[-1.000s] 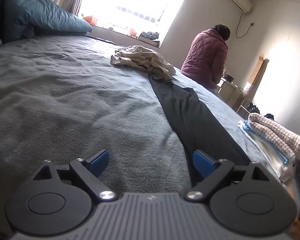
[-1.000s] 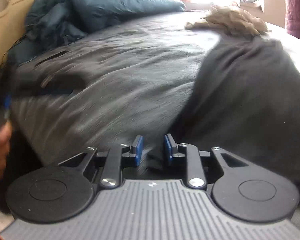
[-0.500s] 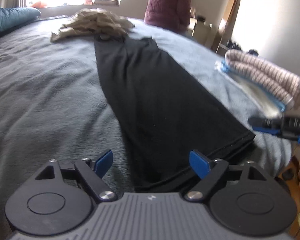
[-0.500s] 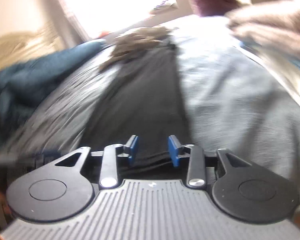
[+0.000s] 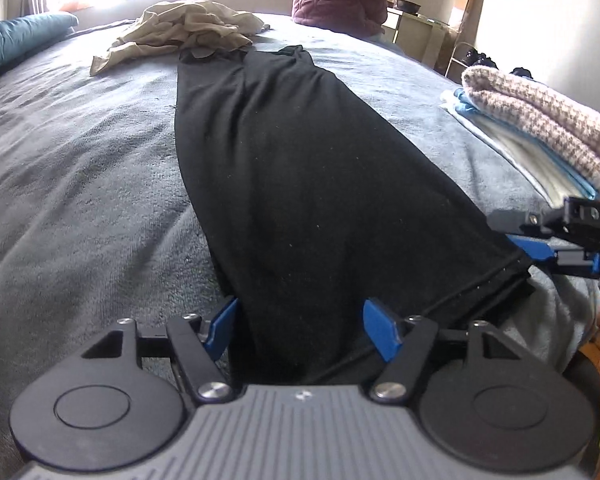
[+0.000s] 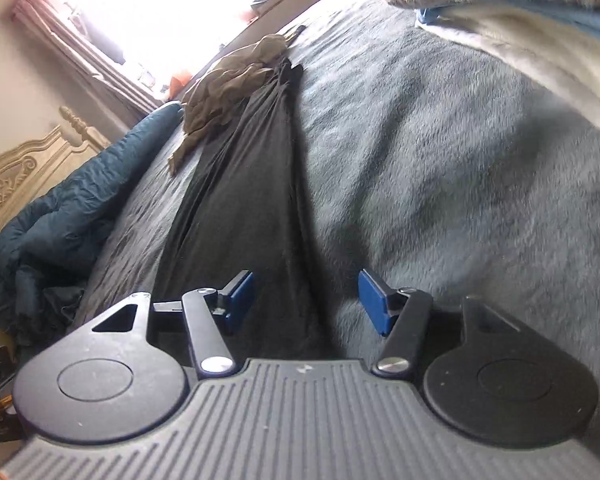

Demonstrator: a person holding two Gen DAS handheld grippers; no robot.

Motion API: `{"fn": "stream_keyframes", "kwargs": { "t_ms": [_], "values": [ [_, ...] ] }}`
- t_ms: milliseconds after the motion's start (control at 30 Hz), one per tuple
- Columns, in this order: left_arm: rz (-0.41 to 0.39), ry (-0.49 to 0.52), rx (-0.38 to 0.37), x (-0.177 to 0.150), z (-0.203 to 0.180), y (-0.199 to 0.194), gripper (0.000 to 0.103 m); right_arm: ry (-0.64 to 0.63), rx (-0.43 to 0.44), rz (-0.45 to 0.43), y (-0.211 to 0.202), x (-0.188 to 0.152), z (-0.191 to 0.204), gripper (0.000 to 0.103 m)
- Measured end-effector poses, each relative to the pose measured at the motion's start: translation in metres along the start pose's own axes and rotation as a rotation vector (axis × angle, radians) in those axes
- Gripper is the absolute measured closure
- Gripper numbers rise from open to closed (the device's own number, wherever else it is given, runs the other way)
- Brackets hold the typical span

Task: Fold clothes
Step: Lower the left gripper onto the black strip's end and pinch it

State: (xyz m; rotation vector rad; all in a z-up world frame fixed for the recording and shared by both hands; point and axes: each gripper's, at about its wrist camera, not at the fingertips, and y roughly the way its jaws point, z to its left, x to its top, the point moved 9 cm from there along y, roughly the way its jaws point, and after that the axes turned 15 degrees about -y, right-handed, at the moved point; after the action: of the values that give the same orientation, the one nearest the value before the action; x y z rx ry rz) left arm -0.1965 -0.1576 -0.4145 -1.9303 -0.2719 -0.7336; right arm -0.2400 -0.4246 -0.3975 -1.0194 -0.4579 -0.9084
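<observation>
**Both grippers at the near hem, garment running straight away**

Black garment point(image 5: 300, 168) lies flat on the grey bedspread point(image 5: 80, 168), a long narrow strip. Long axis runs from the near hem straight away from both cameras toward the crumpled beige clothing point(image 5: 188, 28) at the far end, which overlaps its far tip.

Left gripper point(image 5: 300, 324): jaws spread and closing, near left corner of the hem between the blue pads, no pinch visible yet. Cloth sits directly ahead of and under the fingers.

Right gripper point(image 6: 306, 300): jaws spread and opening. The garment's right edge runs between the pads, nearer the left one; bare bedspread under the right one. Nothing held. In the left wrist view this gripper point(image 5: 540, 248) sits at the hem's right corner, rolled on its side.

Judgement: neither hand is nearer; each covers one hem corner, so the coming fold likely carries the hem along the long axis toward the far end.

Folded stack point(image 5: 540, 128) lies to the right, apart from the garment
</observation>
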Motion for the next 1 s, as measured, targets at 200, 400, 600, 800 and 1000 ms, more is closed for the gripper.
{"fn": "stream_keyframes", "kwargs": {
  "t_ms": [200,400,600,800,1000],
  "values": [
    [-0.004,-0.035,-0.046,-0.011,0.004,-0.011,0.040,-0.005,0.054,0.033,-0.015,-0.023,0.013,0.045],
    [-0.010,-0.056,-0.079,-0.013,0.009,-0.016,0.044,0.015,0.095,0.067,-0.016,-0.020,0.020,0.034],
    [-0.001,-0.150,-0.118,-0.006,0.019,-0.014,0.058,0.044,0.062,0.017,-0.017,0.007,0.010,0.031],
    [-0.010,-0.179,-0.143,-0.009,0.025,-0.015,0.068,-0.033,0.016,0.045,0.000,0.003,0.005,0.031],
    [-0.010,-0.173,-0.152,-0.010,0.028,-0.020,0.082,-0.073,0.077,0.105,-0.005,-0.018,0.025,0.043]
  ]
}}
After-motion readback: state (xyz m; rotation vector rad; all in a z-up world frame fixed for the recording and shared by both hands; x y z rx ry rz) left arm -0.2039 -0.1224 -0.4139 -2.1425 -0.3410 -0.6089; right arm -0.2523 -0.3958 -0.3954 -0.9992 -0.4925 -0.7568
